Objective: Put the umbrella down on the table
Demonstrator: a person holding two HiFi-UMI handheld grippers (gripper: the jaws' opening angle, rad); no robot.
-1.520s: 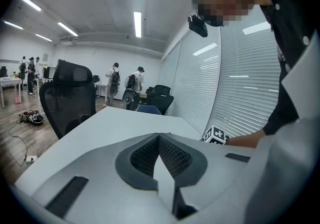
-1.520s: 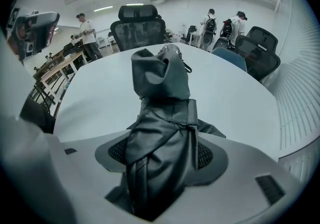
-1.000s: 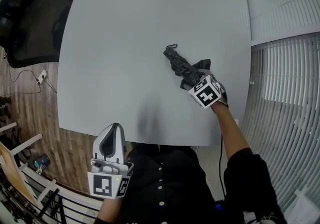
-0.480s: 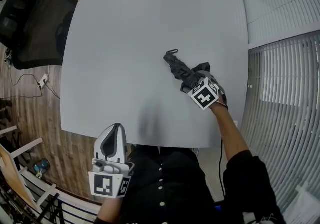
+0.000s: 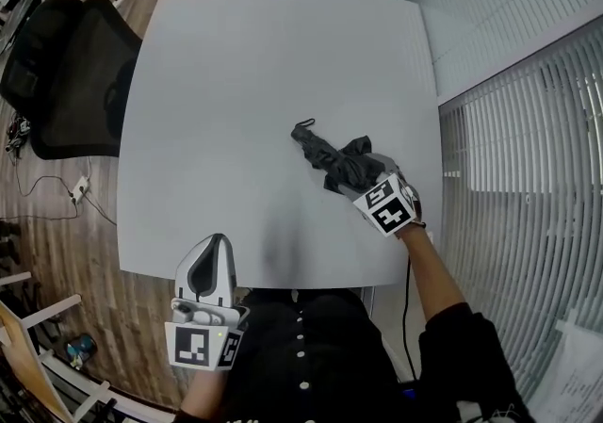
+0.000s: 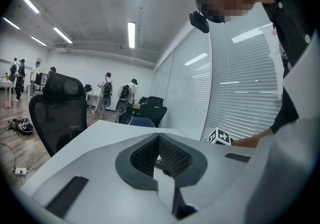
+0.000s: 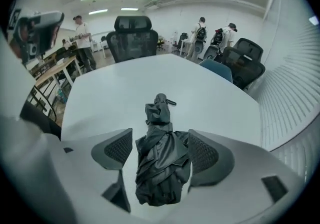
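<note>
The right claw (image 5: 354,178) stands wide, its two pads apart on either side of the folded black umbrella (image 5: 330,155), which lies flat on the worktop (image 5: 236,82). In the right gripper view the claw (image 7: 160,149) frames the crumpled fabric of the umbrella (image 7: 161,163); a thin gap shows at the left pad, while at the right pad I cannot tell whether cloth touches it. The umbrella's near end is hidden under the claw body, and its far end with a small strap loop (image 5: 303,123) points away towards the worktop's middle. The right marker cube (image 5: 388,206) sits just behind, and the bare forearm (image 5: 429,261) reaches out from a black sleeve, stretched forward over the worktop's near right edge. The left claw (image 5: 213,250) is held low and close to the body, just off the near edge, pointing forward; in the left gripper view its claw (image 6: 159,144) has the pads pressed together with nothing between them. A black mesh chair (image 5: 75,73) stands off the worktop's far left, partly cut by the frame.
</note>
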